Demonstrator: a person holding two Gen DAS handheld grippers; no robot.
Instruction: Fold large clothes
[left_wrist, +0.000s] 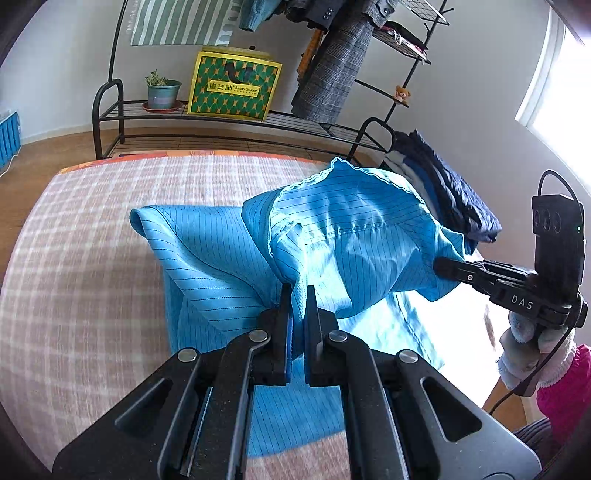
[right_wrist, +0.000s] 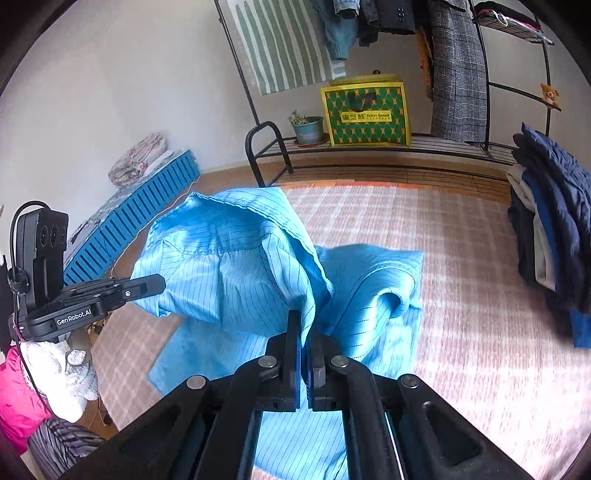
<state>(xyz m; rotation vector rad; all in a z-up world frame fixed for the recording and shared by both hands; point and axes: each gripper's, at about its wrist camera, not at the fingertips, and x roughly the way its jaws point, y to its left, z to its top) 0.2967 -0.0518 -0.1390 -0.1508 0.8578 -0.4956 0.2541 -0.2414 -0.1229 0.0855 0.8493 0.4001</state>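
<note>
Blue garment (left_wrist: 347, 236) lifted above checked blanket (left_wrist: 92, 258), left gripper (left_wrist: 298, 295) pinching its edge, right gripper (right_wrist: 302, 325) pinching another edge

Both grippers are black, with blue pads inside the fingers and silver round rivets at the linkages. The right gripper (left_wrist: 439, 266) reads "DAS"; the left gripper (right_wrist: 160, 283) reads "GenRobot.AI". Each carries a cabled black camera box. Fuzzy pale gloves (left_wrist: 524, 343) and pink sleeves (left_wrist: 565, 384) sit just behind the grippers.
</note>
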